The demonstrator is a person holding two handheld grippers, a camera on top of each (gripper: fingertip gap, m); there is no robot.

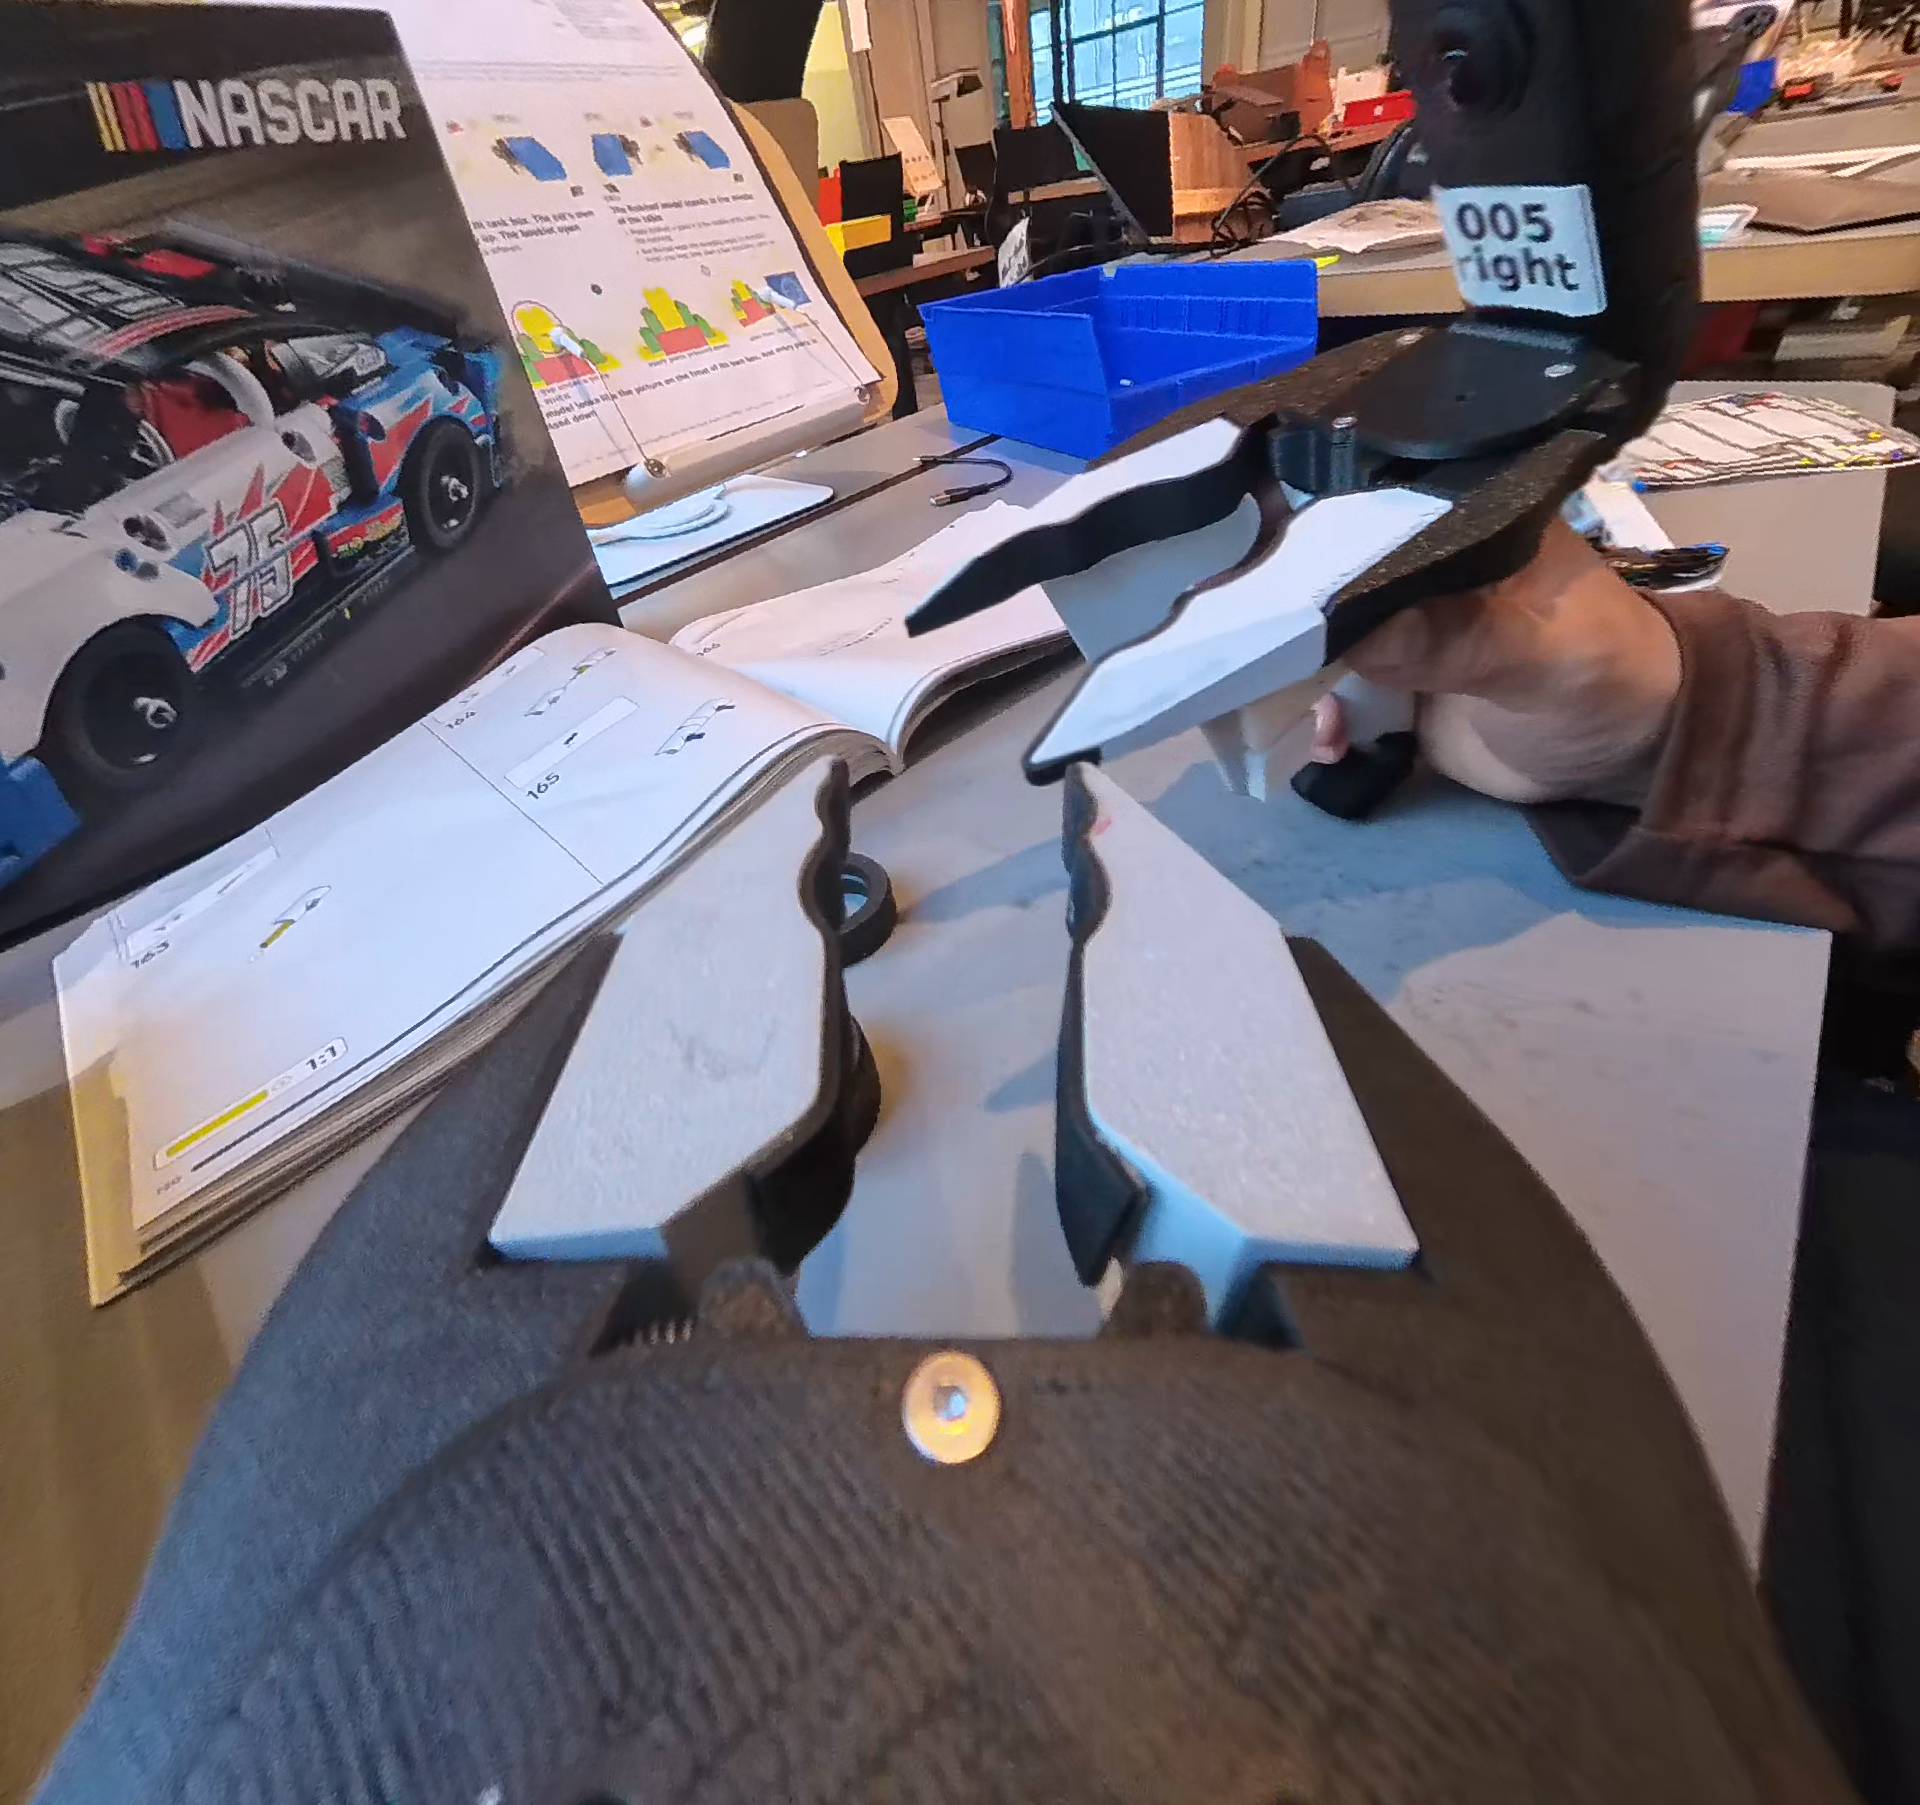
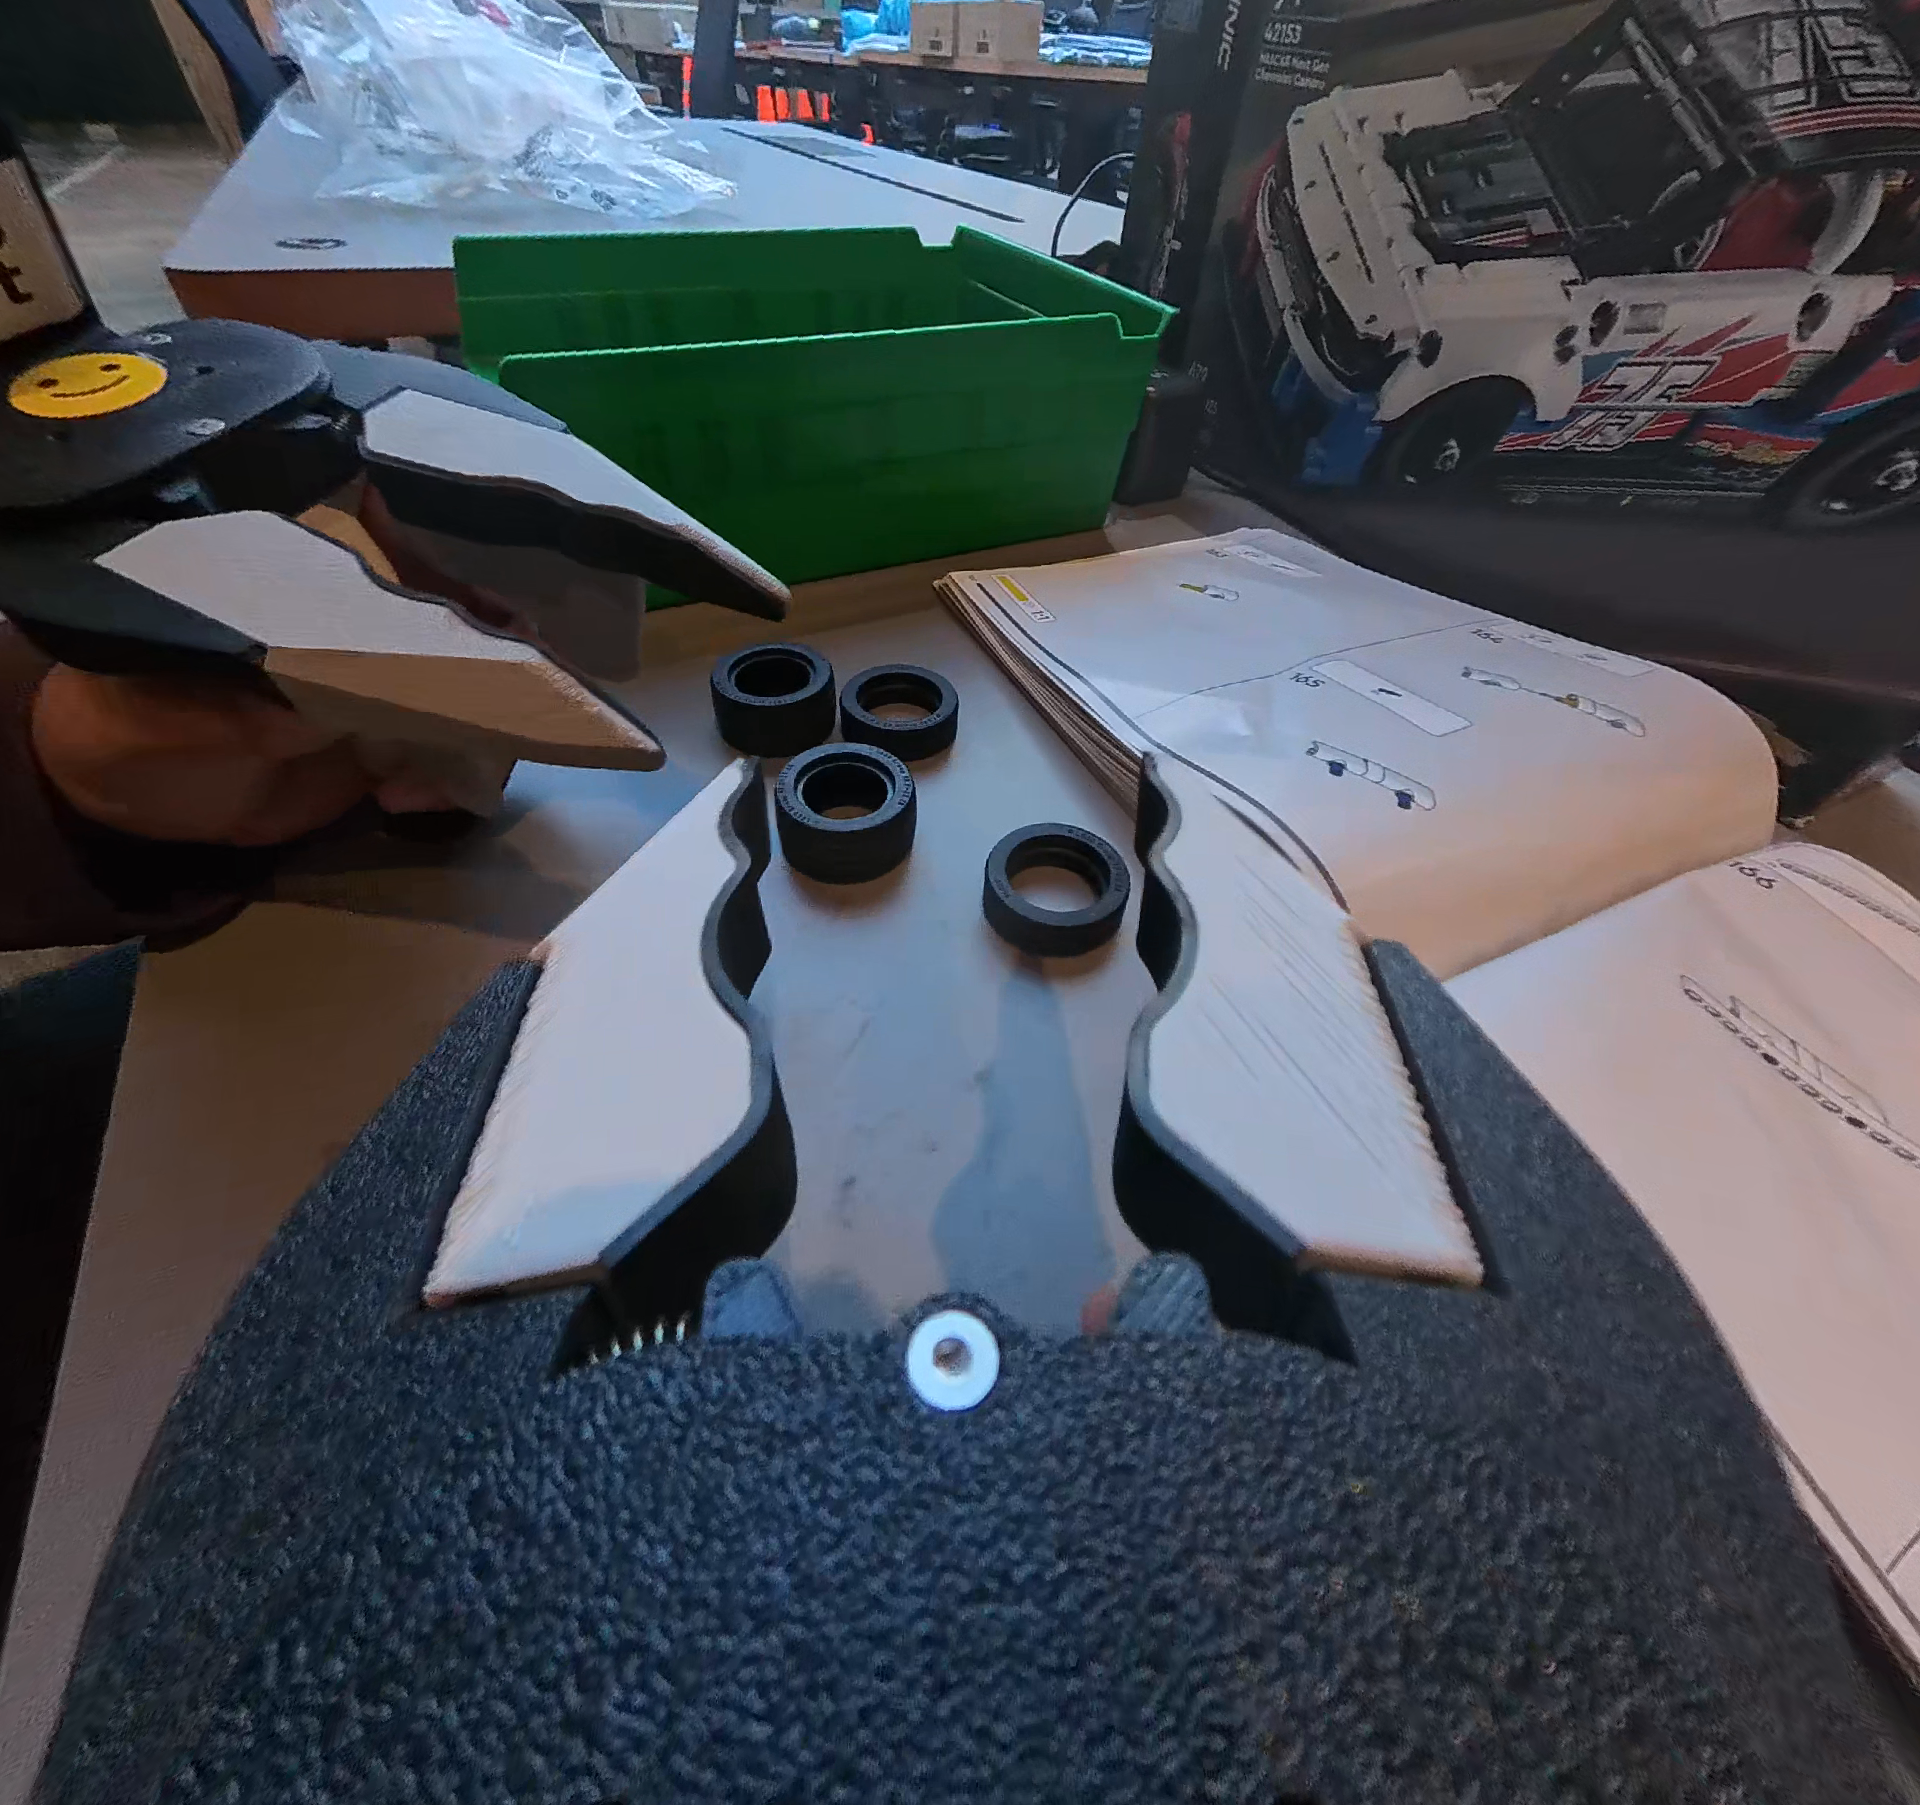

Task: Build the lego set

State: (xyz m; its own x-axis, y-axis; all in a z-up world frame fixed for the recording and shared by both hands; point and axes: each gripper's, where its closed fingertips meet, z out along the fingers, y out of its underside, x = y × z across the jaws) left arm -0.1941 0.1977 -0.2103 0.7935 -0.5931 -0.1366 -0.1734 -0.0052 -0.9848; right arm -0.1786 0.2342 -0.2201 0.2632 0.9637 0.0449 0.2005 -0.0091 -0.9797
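Hovering over four loose tyres, both tongs spread wide and holding nothing

Going left to right in the right wrist view: the left gripper (image 2: 717,675) comes in from the table's (image 2: 312,1028) left edge with its jaws parted and empty; just beside its tips lie two black tyres, the left rear tyre (image 2: 772,697) and the right rear tyre (image 2: 899,712), then the front tyre (image 2: 847,810) near the right gripper's (image 2: 940,789) left finger, and the lone tyre (image 2: 1056,889) between its fingers; the open instruction booklet (image 2: 1403,716) lies toward the right edge, the green bin (image 2: 810,405) and the set's box (image 2: 1558,249) behind. Risk, as I judge it: the tyres sit close together, so a wide closing jaw may knock a neighbour, and a round rubber tyre pinched off-centre may squirt out or roll toward the table's edge
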